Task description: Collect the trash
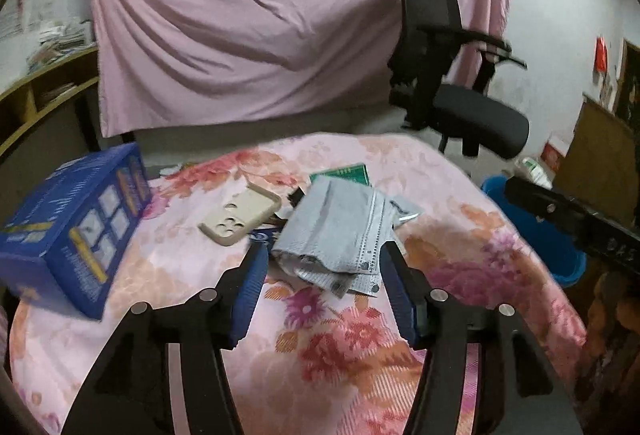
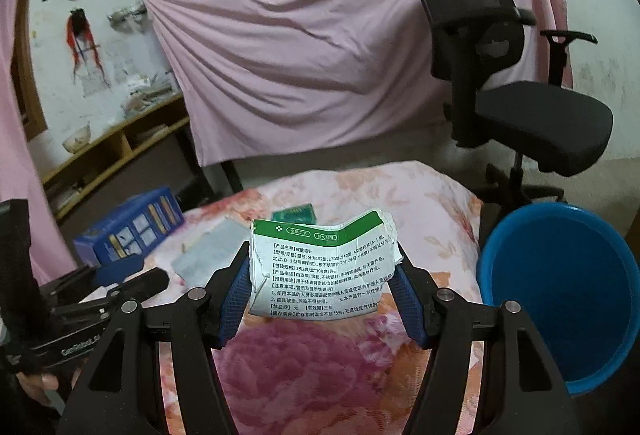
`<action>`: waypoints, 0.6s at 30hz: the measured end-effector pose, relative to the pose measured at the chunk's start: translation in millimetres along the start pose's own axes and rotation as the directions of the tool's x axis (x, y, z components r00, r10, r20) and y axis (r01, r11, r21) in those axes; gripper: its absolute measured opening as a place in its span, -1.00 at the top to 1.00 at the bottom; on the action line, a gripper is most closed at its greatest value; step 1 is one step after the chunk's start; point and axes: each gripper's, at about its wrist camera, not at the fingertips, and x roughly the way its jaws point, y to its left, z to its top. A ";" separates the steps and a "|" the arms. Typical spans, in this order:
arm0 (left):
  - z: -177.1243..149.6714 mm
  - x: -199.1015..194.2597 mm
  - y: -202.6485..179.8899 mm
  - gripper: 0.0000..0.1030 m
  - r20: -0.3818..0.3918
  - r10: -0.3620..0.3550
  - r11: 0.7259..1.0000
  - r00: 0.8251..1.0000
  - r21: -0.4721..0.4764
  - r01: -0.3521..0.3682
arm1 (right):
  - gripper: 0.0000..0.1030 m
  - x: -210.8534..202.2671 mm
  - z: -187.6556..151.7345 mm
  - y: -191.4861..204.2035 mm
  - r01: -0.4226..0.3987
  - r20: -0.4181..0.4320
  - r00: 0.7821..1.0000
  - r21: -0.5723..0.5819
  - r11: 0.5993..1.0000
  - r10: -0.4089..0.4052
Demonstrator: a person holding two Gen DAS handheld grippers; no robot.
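My right gripper (image 2: 322,259) is shut on a crumpled white and green paper package (image 2: 320,267) and holds it above the floral table, left of the blue bucket (image 2: 560,295). My left gripper (image 1: 322,255) is open, its fingers either side of a pile of grey face masks (image 1: 340,231) on the table; whether they touch the pile I cannot tell. A green packet (image 1: 344,173) lies behind the masks. The bucket's rim (image 1: 496,187) shows at the right in the left wrist view, partly hidden by the right gripper's body.
A beige phone case (image 1: 240,213) lies left of the masks. A blue box (image 1: 76,223) stands at the table's left edge. A black office chair (image 2: 520,95) stands behind the table, before a pink sheet. A wooden shelf (image 2: 120,143) is at the left.
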 end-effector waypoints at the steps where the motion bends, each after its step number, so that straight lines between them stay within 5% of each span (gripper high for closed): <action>1: 1.4 6.9 0.7 -0.01 -0.012 -0.003 1.000 1.000 0.003 0.003 | -0.22 2.7 0.2 -1.8 0.005 -0.009 1.000 0.003 1.000 -0.005; 10: 15.3 42.6 11.3 0.02 -0.050 -0.068 0.997 0.996 -0.036 0.066 | -0.22 17.2 4.1 -14.5 0.031 -0.050 0.998 0.008 0.999 -0.031; 14: 15.6 56.1 7.6 0.58 -0.111 -0.062 0.998 0.992 -0.016 0.061 | -0.22 20.9 3.1 -19.4 0.024 -0.070 0.997 0.027 0.999 -0.022; 18: 13.7 60.4 6.5 0.86 -0.128 -0.043 0.999 0.991 -0.013 0.042 | -0.22 20.8 2.2 -20.9 0.019 -0.076 0.997 0.034 0.999 -0.017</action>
